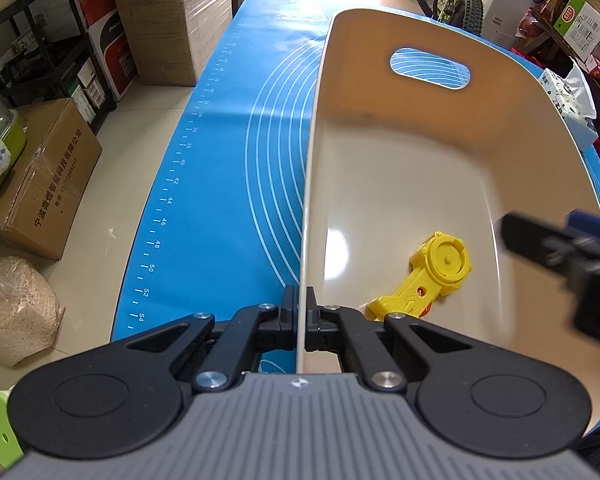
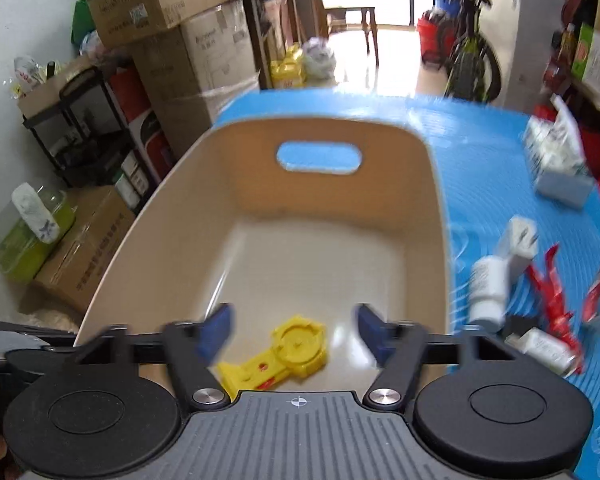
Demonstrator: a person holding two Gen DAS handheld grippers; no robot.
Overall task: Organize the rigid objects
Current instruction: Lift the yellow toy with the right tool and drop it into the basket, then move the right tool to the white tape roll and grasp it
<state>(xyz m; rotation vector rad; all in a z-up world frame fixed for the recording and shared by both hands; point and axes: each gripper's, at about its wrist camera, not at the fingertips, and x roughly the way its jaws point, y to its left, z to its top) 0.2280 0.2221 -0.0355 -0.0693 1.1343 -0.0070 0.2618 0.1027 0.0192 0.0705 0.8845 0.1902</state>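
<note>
1. Left gripper (image 1: 300,312): jaws pinched shut on the left wall of the beige plastic basket (image 1: 380,160), at its near end; one finger sits outside the wall, the other inside.
2. The basket stands on a blue silicone mat (image 1: 228,160) marked with white rings and a ruler scale along its left edge. An oval handle cut-out (image 1: 430,69) pierces the basket's far wall.
3. Yellow plastic toy (image 1: 432,276), with a round geared head and a flat handle bearing small red details, lies on the basket floor at the near end, close to the left wall and beside the left gripper's inner finger.
4. Right gripper (image 2: 296,334): jaws wide apart, nothing between the blue pads (image 2: 216,332); it hangs over the near end of the basket, directly above the toy. This view is motion-blurred.
5. On the mat right of the basket: a white bottle (image 2: 488,288), a white power adapter (image 2: 518,242), a red figure (image 2: 552,300), and a white carton (image 2: 560,168) nearer the far right edge.
</note>
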